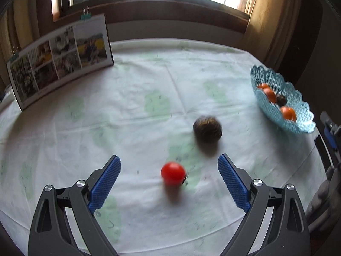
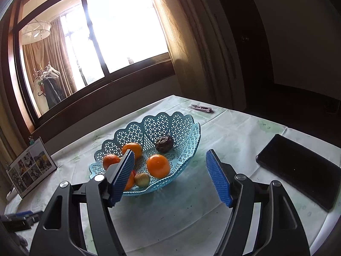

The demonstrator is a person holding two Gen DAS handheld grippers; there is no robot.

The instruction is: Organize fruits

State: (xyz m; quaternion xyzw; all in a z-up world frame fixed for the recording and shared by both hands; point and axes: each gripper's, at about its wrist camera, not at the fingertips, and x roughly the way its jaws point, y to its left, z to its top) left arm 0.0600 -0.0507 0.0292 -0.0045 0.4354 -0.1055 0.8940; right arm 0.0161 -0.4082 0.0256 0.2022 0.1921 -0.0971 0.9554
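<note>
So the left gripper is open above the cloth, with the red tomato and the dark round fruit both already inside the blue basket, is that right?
Not quite. The left gripper is open, but the red tomato and the dark round fruit both lie on the tablecloth, outside the blue basket. The left wrist view shows this.

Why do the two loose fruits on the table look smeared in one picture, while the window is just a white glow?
Left wrist view: the red fruit and dark round fruit are motion-blurred, though the left gripper stays sharp. Both views: the window is overexposed by backlight. Right wrist view: the basket looks crisp; fisheye bends straight edges.
</note>
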